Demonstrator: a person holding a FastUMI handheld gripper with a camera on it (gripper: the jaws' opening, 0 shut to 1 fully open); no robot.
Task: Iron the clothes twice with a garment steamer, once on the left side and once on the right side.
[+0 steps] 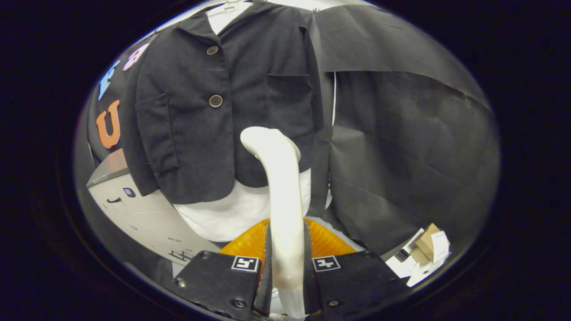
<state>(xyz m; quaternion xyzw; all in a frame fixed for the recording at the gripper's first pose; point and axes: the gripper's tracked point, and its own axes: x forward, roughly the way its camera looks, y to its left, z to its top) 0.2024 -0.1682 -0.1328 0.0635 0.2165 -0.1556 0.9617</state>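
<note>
Gripper (pixel 287 267) fingers clamped on white steamer handle (pixel 285 223), both pressing. Steamer head (pixel 267 140) at frame centre, at lower right panel of black jacket (pixel 223 111); contact with cloth cannot be told.

Progress: tool in hand; no pass can be confirmed done from cloth. Judged early or mid-task.

Room: jacket hangs upper centre-left over white underlayer (pixel 232 214). Grey cabinet (pixel 142 214) lower left, near hem. Cardboard clutter (pixel 424 249) lower right, well apart.
</note>
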